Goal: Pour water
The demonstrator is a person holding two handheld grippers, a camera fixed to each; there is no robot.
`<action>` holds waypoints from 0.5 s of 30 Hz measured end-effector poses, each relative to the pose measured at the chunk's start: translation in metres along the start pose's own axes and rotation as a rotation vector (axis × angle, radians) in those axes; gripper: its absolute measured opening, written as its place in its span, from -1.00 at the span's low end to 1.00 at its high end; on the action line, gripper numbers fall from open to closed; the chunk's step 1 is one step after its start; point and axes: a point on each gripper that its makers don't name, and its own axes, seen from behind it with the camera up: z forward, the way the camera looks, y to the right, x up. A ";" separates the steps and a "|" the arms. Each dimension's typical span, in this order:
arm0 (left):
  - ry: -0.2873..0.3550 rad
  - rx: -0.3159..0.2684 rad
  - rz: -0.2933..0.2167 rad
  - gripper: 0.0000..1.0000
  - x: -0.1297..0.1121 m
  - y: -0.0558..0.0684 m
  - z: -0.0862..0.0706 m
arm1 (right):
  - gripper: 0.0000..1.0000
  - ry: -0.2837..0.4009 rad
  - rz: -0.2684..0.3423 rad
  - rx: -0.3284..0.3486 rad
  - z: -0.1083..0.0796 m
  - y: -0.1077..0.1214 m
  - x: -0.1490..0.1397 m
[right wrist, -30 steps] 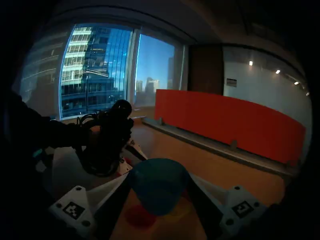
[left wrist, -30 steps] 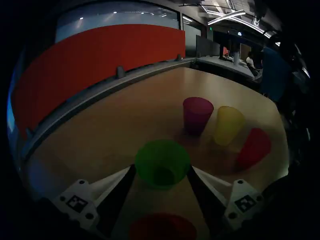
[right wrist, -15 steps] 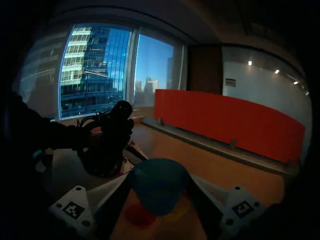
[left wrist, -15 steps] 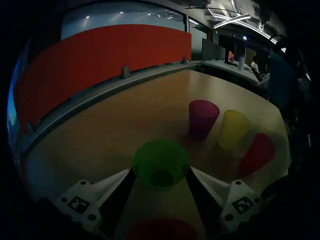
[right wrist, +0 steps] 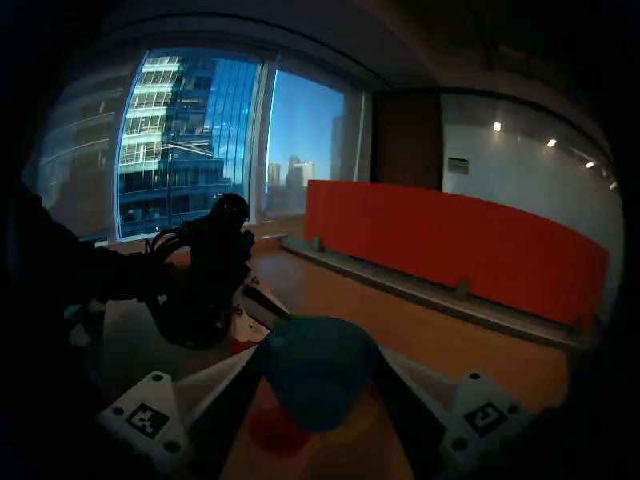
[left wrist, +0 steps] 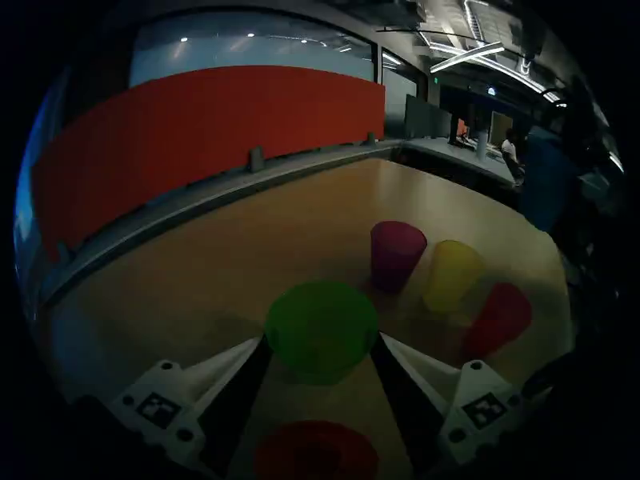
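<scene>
- Gripping a green cup (left wrist: 322, 330), the left gripper (left wrist: 320, 348) is clenched, with one finger pressed on each side of the cup. The cup's open mouth is turned toward the camera.
- A blue cup (right wrist: 316, 382) is clamped in the same way between the fingers of the right gripper (right wrist: 318, 364).
- The left gripper is also seen ahead of the right gripper's fingers and to their left, so the two held cups are judged to be near each other but not touching.
- Water cannot be made out in either held cup, because the light is dim and the insides are in shadow.
- Spilling is the main risk. If one cup is tipped before its rim is brought over the other's mouth, water would be sent onto the wooden table (left wrist: 240, 256).
- A second risk is slipping. The cups are smooth and tapered, so one could slide out of the fingers as it is tilted.
- A purple cup (left wrist: 395, 254), a yellow cup (left wrist: 450, 275) and a red cup (left wrist: 498, 318) are set in a row ahead of the left gripper's fingers and to their right. What they hold cannot be told.
- Another red cup (left wrist: 316, 450) is placed beneath the left gripper's fingers, close to the camera.
</scene>
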 end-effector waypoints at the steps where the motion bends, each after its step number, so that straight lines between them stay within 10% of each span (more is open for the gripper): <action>1: 0.009 0.002 0.003 0.70 0.002 0.001 -0.003 | 0.84 0.001 0.001 -0.001 0.000 0.000 0.001; 15: 0.165 0.011 -0.001 0.71 0.041 0.014 -0.065 | 0.84 0.016 -0.011 -0.005 -0.001 -0.007 0.006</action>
